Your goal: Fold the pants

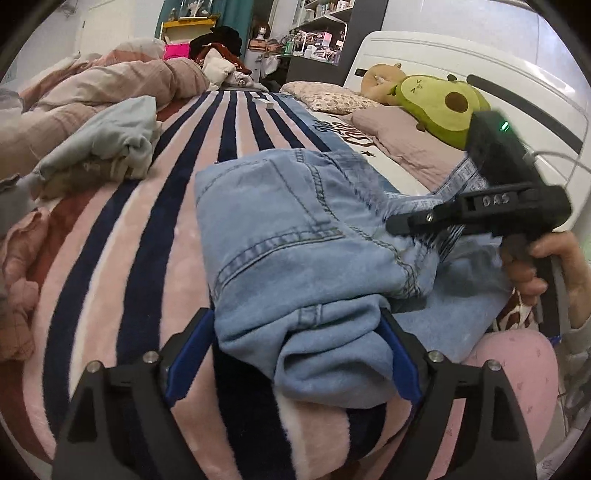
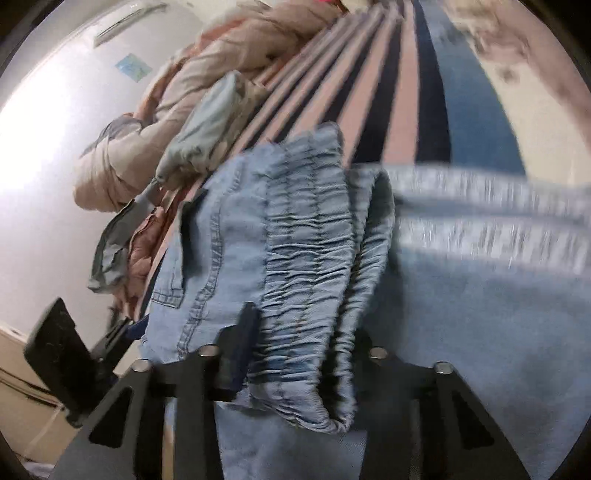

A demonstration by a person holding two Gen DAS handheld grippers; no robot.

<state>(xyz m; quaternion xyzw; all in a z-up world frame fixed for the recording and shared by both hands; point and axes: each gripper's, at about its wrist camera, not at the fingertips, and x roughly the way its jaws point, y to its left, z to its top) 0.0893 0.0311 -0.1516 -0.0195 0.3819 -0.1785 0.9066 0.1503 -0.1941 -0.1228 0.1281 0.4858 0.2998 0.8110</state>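
Note:
Light blue denim pants (image 1: 295, 236) lie bunched on a pink and navy striped blanket (image 1: 147, 236). My left gripper (image 1: 299, 339) has its blue-padded fingers (image 1: 192, 354) wide apart around a thick fold of the pants near the front edge of the bed. My right gripper (image 1: 406, 221) shows at the right in the left wrist view, held by a hand, clamped on the elastic waistband. In the right wrist view the gathered waistband (image 2: 303, 266) runs between the right fingers (image 2: 240, 343); the right gripper (image 2: 295, 354) is shut on it. The view is blurred by motion.
A pile of crumpled clothes and a pink duvet (image 1: 96, 110) lies along the left of the bed. An avocado plush (image 1: 439, 103) and pillows (image 1: 328, 96) sit at the headboard on the right. Shelves (image 1: 317, 33) stand behind.

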